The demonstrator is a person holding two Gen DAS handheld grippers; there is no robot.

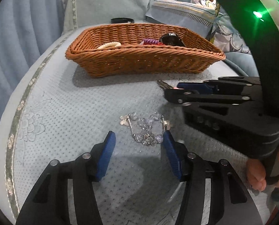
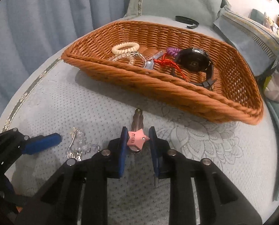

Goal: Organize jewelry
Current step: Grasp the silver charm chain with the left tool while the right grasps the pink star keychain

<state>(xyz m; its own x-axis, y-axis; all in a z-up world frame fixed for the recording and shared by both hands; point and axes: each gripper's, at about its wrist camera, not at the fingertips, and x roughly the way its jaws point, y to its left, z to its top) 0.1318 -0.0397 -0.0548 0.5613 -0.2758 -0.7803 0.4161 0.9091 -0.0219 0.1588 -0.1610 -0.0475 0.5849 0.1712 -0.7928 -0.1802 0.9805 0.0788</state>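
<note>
A crystal bead bracelet (image 1: 146,129) lies on the pale blue cloth just ahead of my left gripper (image 1: 139,140), which is open around its near end; the bracelet also shows in the right wrist view (image 2: 79,146). My right gripper (image 2: 137,136) is closed on a pink star hair clip (image 2: 136,137) whose metal tip points toward the wicker basket (image 2: 177,91). The basket (image 1: 139,63) holds a cream coil hair tie (image 2: 125,47), a clear bead bracelet, a purple coil, a red cord and a black watch (image 2: 193,60).
The cloth-covered round table (image 1: 55,112) drops off at left. A black band (image 2: 186,21) lies behind the basket. Cushions (image 1: 186,13) and a chair back stand beyond. The right gripper's body (image 1: 223,101) sits close to the right of the bracelet.
</note>
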